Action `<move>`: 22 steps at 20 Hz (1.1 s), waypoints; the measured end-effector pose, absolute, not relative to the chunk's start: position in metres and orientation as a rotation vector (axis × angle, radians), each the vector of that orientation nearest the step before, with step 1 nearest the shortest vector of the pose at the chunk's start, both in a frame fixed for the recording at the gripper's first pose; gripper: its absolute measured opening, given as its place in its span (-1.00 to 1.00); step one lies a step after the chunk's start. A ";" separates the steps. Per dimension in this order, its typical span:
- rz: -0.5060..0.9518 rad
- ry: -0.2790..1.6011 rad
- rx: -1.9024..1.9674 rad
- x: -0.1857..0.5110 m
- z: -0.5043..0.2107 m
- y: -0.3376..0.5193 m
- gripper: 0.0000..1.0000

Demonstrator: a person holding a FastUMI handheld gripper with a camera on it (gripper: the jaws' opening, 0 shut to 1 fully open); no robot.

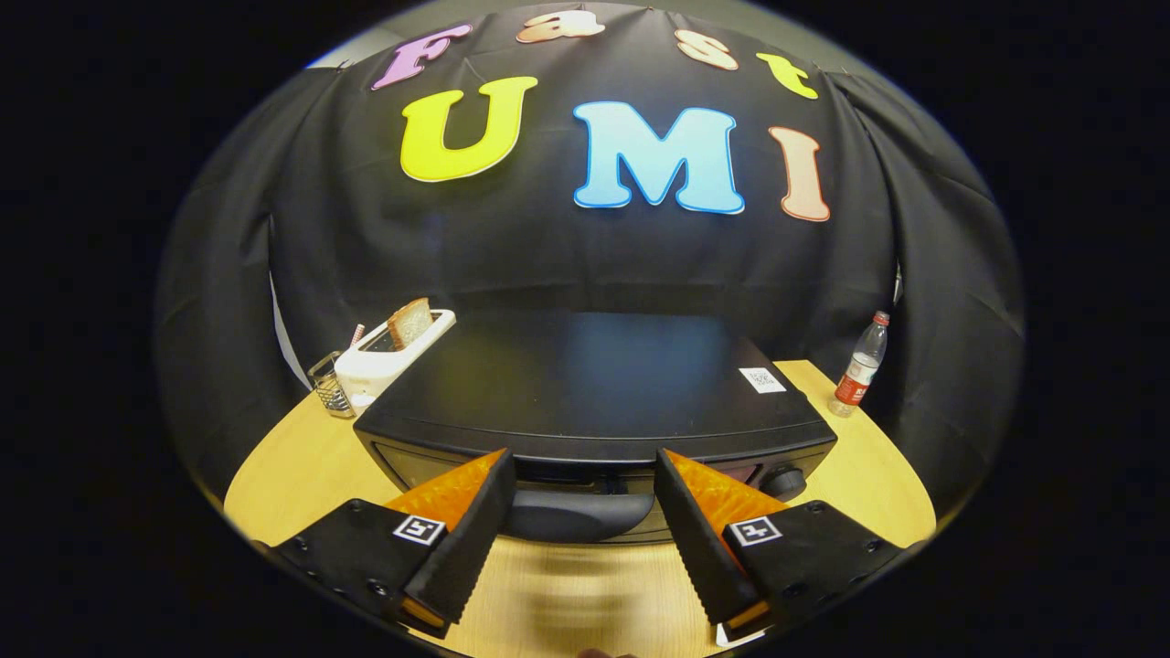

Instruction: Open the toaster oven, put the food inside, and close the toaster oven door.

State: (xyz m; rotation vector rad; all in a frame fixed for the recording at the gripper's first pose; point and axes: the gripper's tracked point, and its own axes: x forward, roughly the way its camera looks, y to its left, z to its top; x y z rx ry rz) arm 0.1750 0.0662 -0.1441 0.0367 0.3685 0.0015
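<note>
A black toaster oven point(594, 384) stands on the wooden table point(292, 457), seen from above its front edge. Its door is closed, and the dark door handle point(576, 516) runs across the front just under the top. My gripper point(582, 457) is open, its two fingers spread wide to either side of the handle, with the tips close to the door front. Nothing is held between the fingers. A slice of toast point(409, 322) sticks up out of a white pop-up toaster point(388, 359) behind the oven's left corner.
A small wire basket point(331, 386) sits beside the white toaster at the left. A plastic water bottle point(859, 366) with a red label stands on the table to the right of the oven. A round control knob point(783, 482) sits on the oven's front right.
</note>
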 end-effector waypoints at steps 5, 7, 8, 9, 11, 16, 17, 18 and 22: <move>0.041 0.375 0.031 0.171 -0.147 0.069 0.94; 0.059 0.391 0.044 0.165 -0.151 0.069 0.94; 0.064 0.404 0.047 0.161 -0.152 0.070 0.94; 0.064 0.409 0.047 0.156 -0.153 0.069 0.94; 0.060 0.415 0.037 0.148 -0.156 0.070 0.95; 0.055 0.441 0.016 0.123 -0.168 0.072 0.94; 0.060 0.447 0.013 0.119 -0.170 0.072 0.94; 0.066 0.454 0.012 0.116 -0.172 0.071 0.94; 0.082 0.479 0.010 0.103 -0.180 0.073 0.92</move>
